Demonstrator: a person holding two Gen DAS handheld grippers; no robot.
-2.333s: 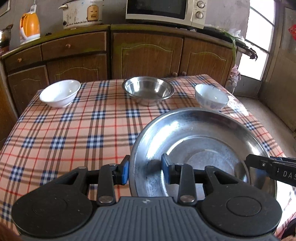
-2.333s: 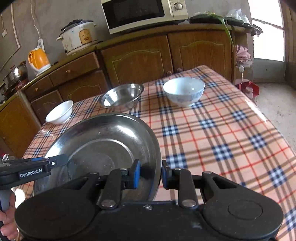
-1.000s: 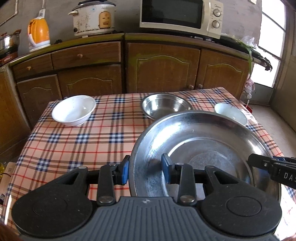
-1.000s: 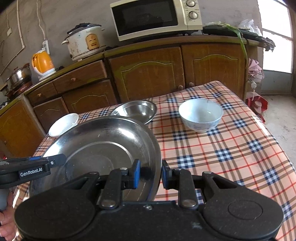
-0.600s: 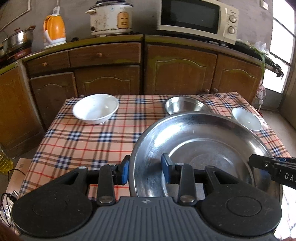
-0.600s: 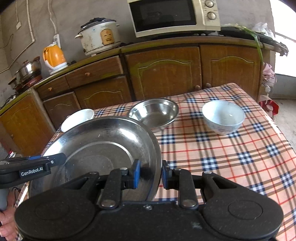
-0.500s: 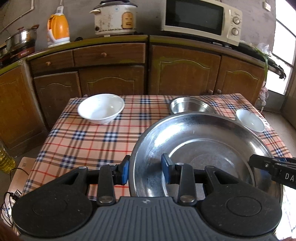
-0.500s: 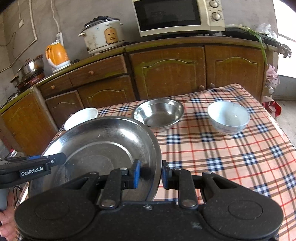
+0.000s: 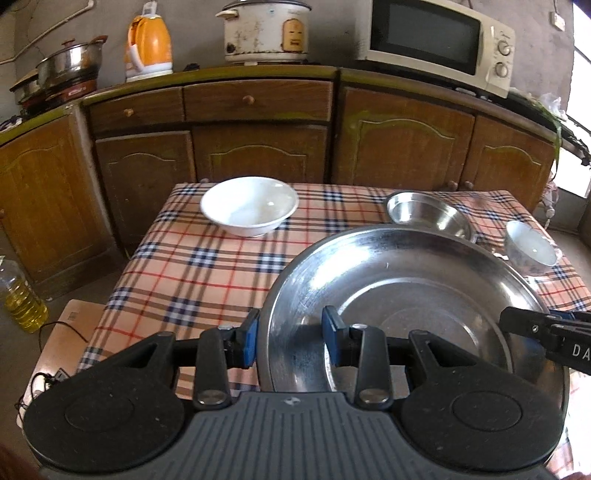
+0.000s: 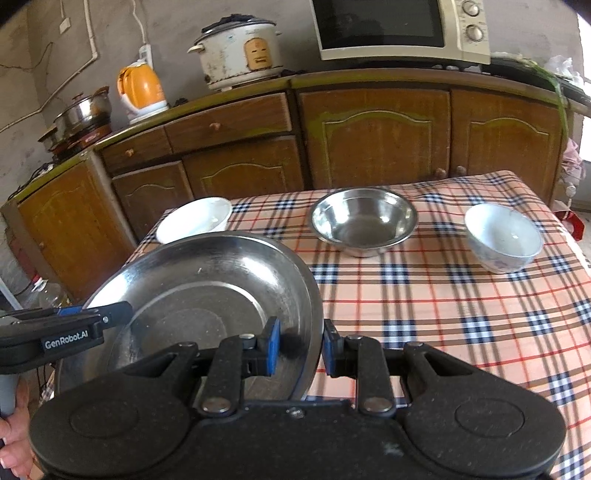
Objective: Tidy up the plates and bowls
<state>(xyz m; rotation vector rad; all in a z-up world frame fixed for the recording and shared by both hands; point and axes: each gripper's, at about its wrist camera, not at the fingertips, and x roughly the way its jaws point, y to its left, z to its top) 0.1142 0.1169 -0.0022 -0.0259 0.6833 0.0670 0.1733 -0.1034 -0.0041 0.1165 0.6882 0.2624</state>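
Observation:
Both grippers carry one large steel plate above the near side of the plaid table. My left gripper is shut on the plate's left rim. On the opposite rim of the large steel plate my right gripper is shut too. On the table stand a wide white bowl at the far left, a steel bowl at the far middle and a small white bowl at the right. The plate hides part of the wide white bowl in the right wrist view.
Brown cabinets run along the wall behind the table, with a microwave, a rice cooker, an orange kettle and a pot on top. An oil bottle and a cardboard box sit on the floor at the left.
Both grippers have carried the plate back and to the left of the table; the bowls now look farther away and shifted right. Both grips are unchanged.

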